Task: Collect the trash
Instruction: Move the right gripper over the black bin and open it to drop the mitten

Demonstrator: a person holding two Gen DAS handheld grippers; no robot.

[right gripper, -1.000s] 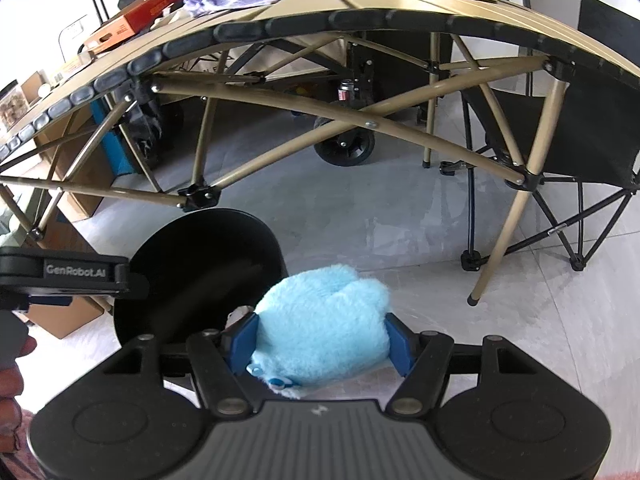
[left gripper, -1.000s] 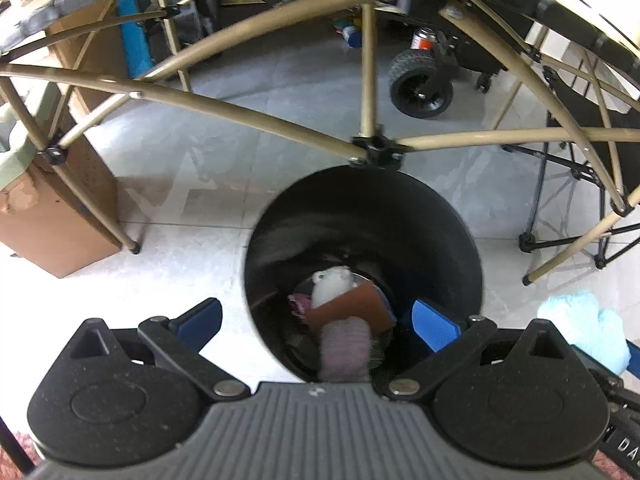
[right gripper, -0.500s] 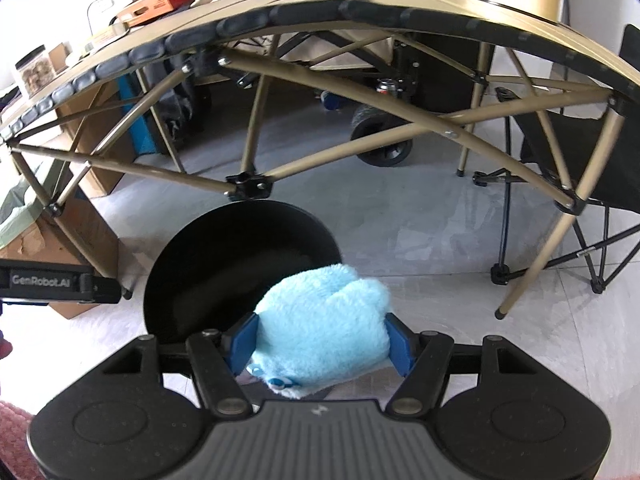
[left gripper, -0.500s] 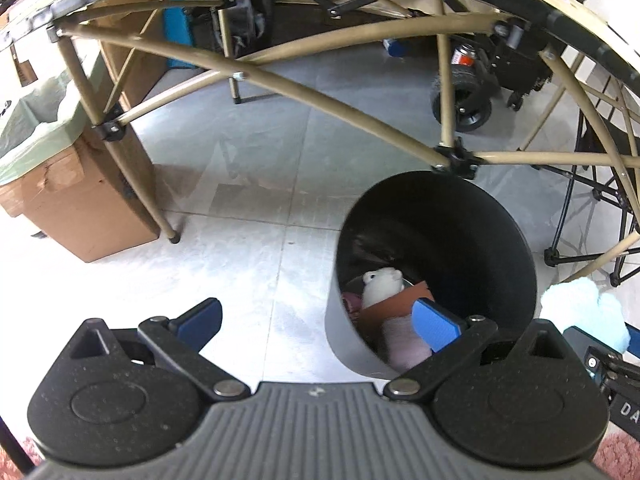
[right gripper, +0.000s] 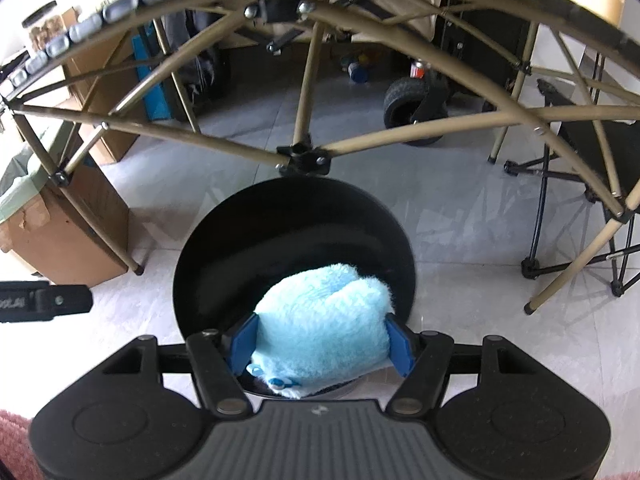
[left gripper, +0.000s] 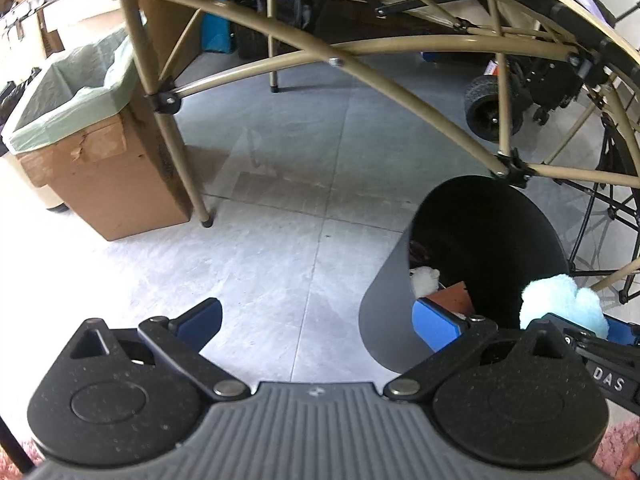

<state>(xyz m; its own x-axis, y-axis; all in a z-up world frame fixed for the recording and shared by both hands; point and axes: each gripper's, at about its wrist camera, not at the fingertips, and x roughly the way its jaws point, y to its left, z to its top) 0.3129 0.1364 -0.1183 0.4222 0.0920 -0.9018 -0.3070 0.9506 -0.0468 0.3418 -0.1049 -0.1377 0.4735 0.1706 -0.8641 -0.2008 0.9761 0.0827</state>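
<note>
Here the right gripper (right gripper: 322,340) has its blue pads pressed on a fluffy light-blue plush toy (right gripper: 326,320), held over the near rim of the round black bin (right gripper: 296,220); left gripper (left gripper: 316,326) spread wide, empty, above grey floor tiles (left gripper: 260,200) beside the bin; white and brown scraps (left gripper: 438,286) lie inside.
</note>
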